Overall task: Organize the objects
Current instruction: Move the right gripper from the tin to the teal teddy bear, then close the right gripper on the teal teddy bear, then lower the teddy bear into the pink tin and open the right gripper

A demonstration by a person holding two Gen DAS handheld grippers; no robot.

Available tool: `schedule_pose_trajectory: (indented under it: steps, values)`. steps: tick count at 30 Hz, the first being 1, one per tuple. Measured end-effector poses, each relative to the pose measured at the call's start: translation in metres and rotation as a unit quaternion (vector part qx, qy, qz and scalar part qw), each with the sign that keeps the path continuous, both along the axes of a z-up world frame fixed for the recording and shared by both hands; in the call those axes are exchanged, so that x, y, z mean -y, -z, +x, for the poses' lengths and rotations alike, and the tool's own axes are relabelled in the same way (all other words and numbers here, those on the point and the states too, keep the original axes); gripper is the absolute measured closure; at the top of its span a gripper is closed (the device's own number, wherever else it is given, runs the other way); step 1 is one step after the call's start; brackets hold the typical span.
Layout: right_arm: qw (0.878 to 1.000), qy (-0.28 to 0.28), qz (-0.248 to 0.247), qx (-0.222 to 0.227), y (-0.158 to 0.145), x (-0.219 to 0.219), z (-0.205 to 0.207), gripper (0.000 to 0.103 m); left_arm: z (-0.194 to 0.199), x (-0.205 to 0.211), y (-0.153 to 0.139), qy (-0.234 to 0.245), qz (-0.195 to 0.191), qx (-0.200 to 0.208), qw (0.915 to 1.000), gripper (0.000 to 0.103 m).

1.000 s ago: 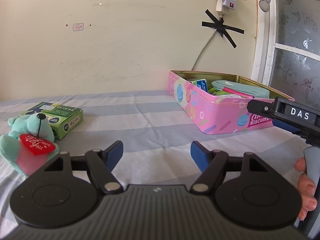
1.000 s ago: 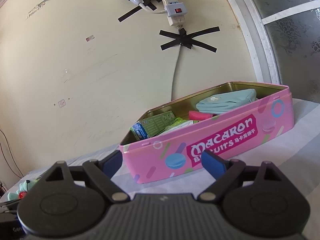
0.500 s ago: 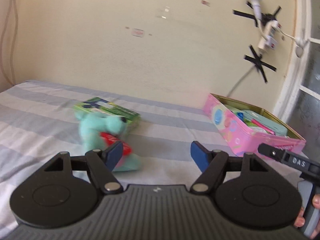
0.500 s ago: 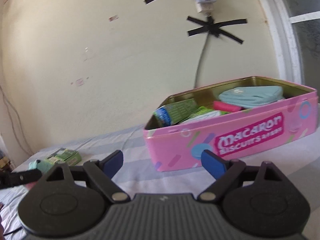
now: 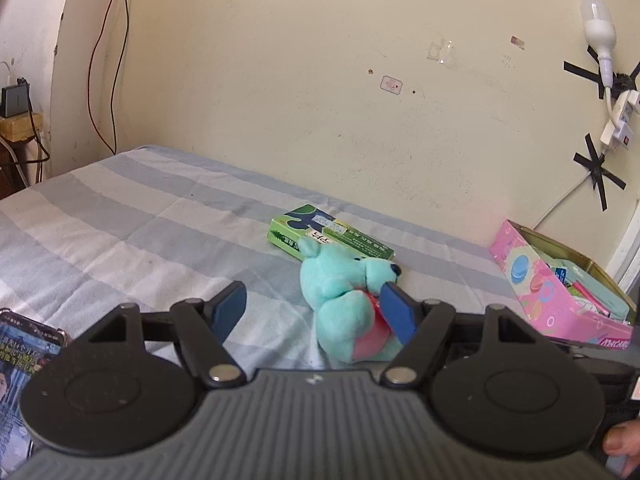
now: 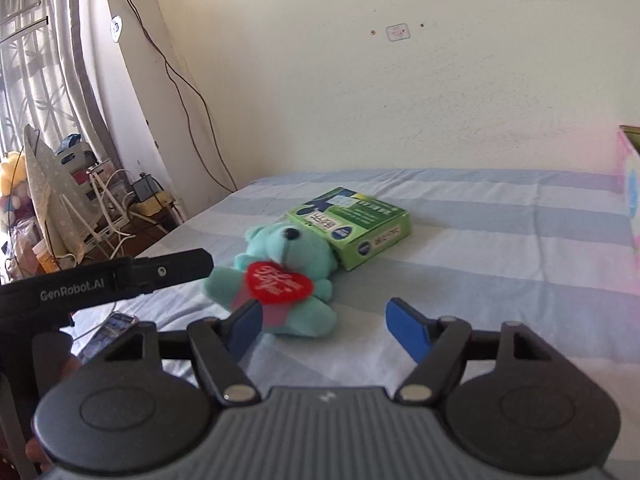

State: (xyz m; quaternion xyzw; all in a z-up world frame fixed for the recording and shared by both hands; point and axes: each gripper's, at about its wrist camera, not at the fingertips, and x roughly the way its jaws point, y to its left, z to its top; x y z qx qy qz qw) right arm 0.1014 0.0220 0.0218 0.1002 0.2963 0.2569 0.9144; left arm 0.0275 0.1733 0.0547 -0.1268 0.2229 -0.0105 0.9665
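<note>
A teal plush bear [image 5: 344,292] with a red heart [image 6: 280,282] sits on the striped bed. A green box [image 5: 330,236] lies just behind it, touching it; it also shows in the right wrist view [image 6: 354,226]. My left gripper [image 5: 314,312] is open and empty, the bear just ahead near its right finger. My right gripper [image 6: 326,326] is open and empty, the bear just beyond its left finger. The pink macaron tin [image 5: 560,296] stands open at the right, holding several items.
A phone [image 5: 20,364] lies on the bed at the lower left. The wall runs behind the bed, with cables and a power strip [image 5: 618,120]. Clutter and wires [image 6: 92,200] stand beyond the bed's left edge.
Both grippers have swung left, away from the pink tin toward the bear and green box. The bear now sits just ahead of both. Both stay open.
</note>
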Motion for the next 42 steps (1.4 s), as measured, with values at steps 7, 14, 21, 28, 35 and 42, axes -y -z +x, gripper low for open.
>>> schedule_pose_trajectory:
  steps: [7,14,21,28,35,42]
  values:
    - [0.999,-0.022,-0.007,-0.028,0.015,-0.023,0.023,0.036,0.002,0.004,0.003,0.026,-0.016,-0.002,0.9995,0.029]
    - [0.998,-0.062,-0.016,-0.021,0.018,-0.039,0.025,0.063,0.018,0.007,0.019,0.014,0.002,-0.039,0.9991,0.07]
    - [0.998,-0.05,-0.032,0.037,0.007,-0.033,0.004,0.075,0.005,0.008,0.007,0.03,-0.023,-0.014,0.9992,0.081]
    - [0.989,0.033,-0.037,0.136,-0.02,0.014,-0.036,0.075,0.003,0.066,-0.026,0.105,-0.006,0.049,0.9932,0.081]
    - [0.97,0.16,-0.043,0.181,-0.032,0.103,-0.063,0.075,0.03,0.167,-0.041,0.214,0.024,0.076,0.9736,0.08]
    - [0.952,0.256,-0.046,0.161,-0.033,0.19,-0.048,0.074,0.069,0.268,-0.042,0.268,0.062,0.08,0.958,0.077]
